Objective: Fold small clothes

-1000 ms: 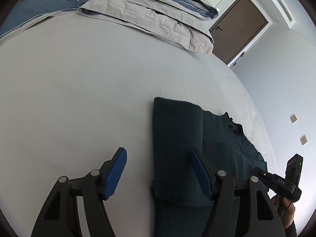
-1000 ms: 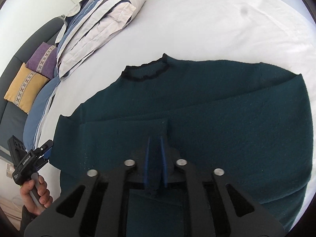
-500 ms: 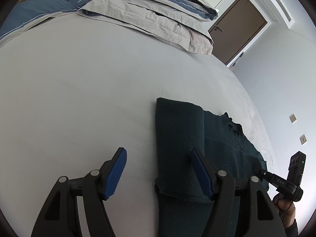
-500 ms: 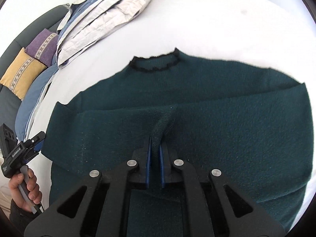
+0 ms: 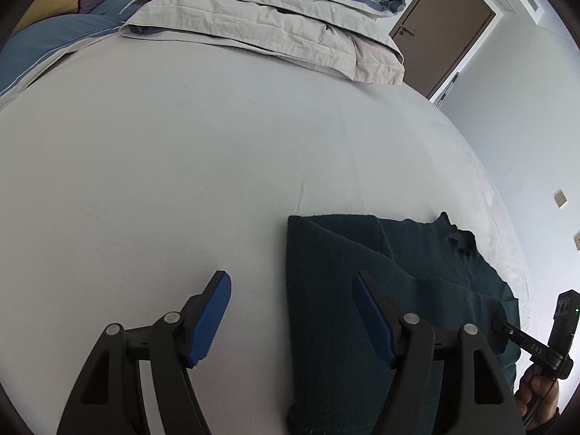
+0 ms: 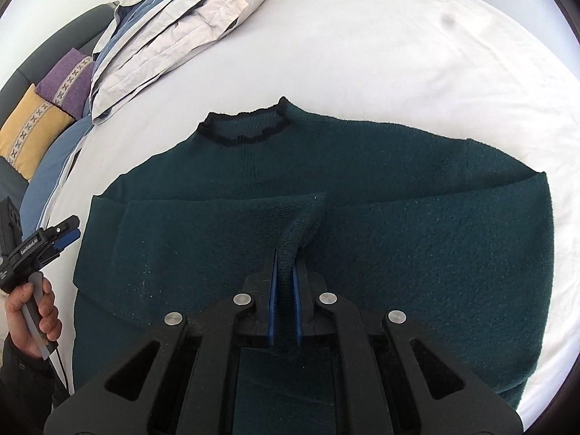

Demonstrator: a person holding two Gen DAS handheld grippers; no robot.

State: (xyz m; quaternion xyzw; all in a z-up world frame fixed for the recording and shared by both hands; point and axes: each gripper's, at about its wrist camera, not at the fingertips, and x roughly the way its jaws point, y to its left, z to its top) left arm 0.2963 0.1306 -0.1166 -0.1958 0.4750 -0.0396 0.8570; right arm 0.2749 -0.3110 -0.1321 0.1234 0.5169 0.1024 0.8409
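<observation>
Sweater: our right gripper jaws pinch its fold; left gripper released at 9 o'clock. Lift evenly.

- The dark green knitted sweater lies flat on the white round bed.
- The folded grey-and-blue duvet lies on the bed behind the sweater's collar, to its left.

White bed sheet fills most of both views, smooth, one small dark mark toward the far right. Folded grey-and-blue duvet stacked at the far edge. Left of it: purple cushion with a patterned band, yellow cushion just beside it, blue bedding nearer. Brown door far right, white wall with switch plates.
</observation>
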